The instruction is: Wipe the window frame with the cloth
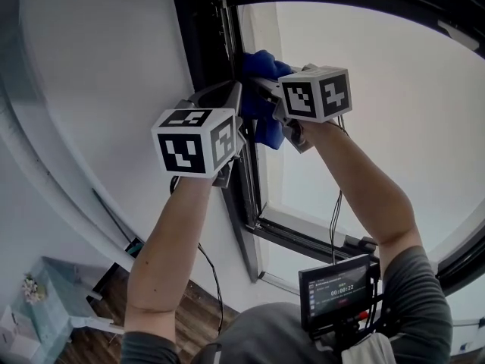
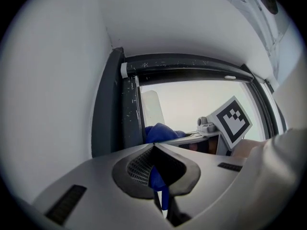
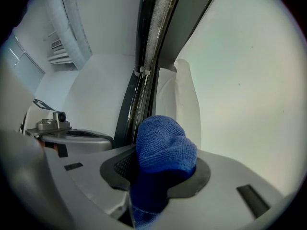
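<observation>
A blue cloth [image 1: 261,89] is pressed against the dark upright window frame [image 1: 206,36], high up beside the glass [image 1: 386,89]. My right gripper [image 1: 256,83] is shut on it, and the cloth [image 3: 165,145] bulges out over the jaw tips of that gripper [image 3: 160,169], touching the frame [image 3: 144,56]. My left gripper [image 1: 237,89] sits just left of it, against the frame. In its own view the left gripper [image 2: 153,146] has its jaws together, with a thin strip of cloth [image 2: 159,183] showing between them. The frame [image 2: 112,109] stands just beyond, and the cloth bundle [image 2: 160,132] lies against it.
White wall lies left of the frame. The window's lower rail [image 1: 311,237] runs across below my arms. A small screen [image 1: 337,283] on a mount sits near my chest, with cables hanging. Far below at left are wooden floor and pale furniture [image 1: 45,294].
</observation>
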The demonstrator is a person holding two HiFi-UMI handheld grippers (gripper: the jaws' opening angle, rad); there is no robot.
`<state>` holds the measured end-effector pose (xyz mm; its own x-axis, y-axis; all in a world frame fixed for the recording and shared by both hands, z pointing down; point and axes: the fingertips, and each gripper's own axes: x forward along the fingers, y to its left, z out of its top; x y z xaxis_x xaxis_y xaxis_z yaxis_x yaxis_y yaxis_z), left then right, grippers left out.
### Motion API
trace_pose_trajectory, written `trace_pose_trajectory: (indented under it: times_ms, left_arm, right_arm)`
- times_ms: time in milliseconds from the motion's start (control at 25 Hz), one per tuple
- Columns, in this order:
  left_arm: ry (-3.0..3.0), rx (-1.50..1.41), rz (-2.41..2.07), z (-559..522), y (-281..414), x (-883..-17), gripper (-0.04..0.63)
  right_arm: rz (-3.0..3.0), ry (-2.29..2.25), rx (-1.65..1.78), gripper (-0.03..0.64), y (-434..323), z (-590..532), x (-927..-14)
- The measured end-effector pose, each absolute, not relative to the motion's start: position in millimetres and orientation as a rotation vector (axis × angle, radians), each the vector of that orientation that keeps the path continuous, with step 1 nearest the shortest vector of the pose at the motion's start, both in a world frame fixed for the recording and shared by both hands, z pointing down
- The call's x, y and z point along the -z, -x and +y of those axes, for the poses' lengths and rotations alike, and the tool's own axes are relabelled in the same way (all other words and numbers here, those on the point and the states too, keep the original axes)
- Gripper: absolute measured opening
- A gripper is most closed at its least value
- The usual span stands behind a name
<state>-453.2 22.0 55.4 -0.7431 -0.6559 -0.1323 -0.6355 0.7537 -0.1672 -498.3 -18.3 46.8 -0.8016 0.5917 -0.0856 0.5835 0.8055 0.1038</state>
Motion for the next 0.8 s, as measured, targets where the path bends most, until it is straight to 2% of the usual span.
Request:
trace_pose_trajectory:
  times_ms: [440, 800]
  left_arm:
    - [0.95, 0.185, 2.72, 30.0, 450.0, -12.0, 0.003]
    - [0.93, 0.157, 2.681, 47.2, 438.9, 2.1, 0.003]
  right_arm:
    - [2.717, -0.833, -0.139, 0.142, 481.2, -15.0, 38.2]
    - [2.697, -0.85, -0.014, 0.142, 479.8, -20.5, 44.5]
